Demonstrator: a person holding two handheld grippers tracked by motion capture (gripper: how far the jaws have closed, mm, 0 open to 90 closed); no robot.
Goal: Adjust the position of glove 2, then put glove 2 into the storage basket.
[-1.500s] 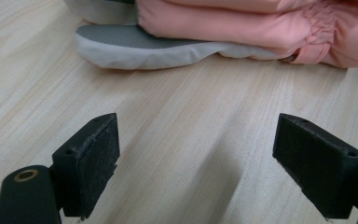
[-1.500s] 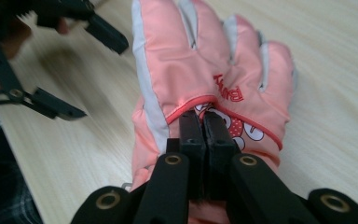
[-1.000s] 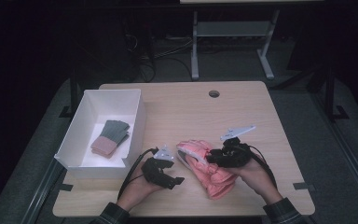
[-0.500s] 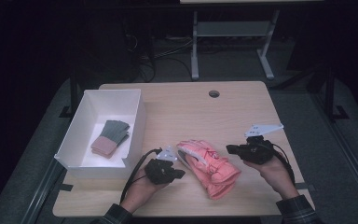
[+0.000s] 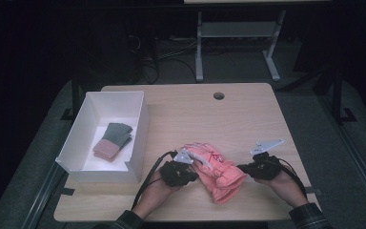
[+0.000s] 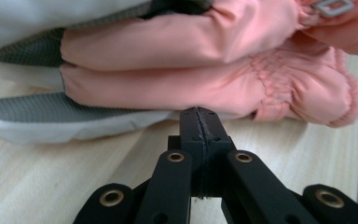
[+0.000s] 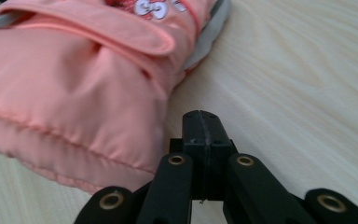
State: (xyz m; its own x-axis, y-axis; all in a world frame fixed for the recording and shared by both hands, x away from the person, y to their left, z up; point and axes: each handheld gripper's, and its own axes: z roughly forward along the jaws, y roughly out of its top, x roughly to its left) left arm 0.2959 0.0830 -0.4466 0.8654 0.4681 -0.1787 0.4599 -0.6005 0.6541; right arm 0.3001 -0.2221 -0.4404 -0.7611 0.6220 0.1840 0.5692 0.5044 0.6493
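Gloves (image 5: 217, 169) in pink lie stacked on the table's (image 5: 228, 114) near edge, between your hands. Your left gripper (image 6: 199, 114) and right gripper (image 7: 200, 116) are fully closed, holding nothing, just beside them.

Overhead light is illuminating the tabletop (image 5: 248, 119) evenly while the surrounding room is staying dark. The gripper views are showing bright, soft light; the near glove (image 7: 74, 84) fabric is blurring slightly.
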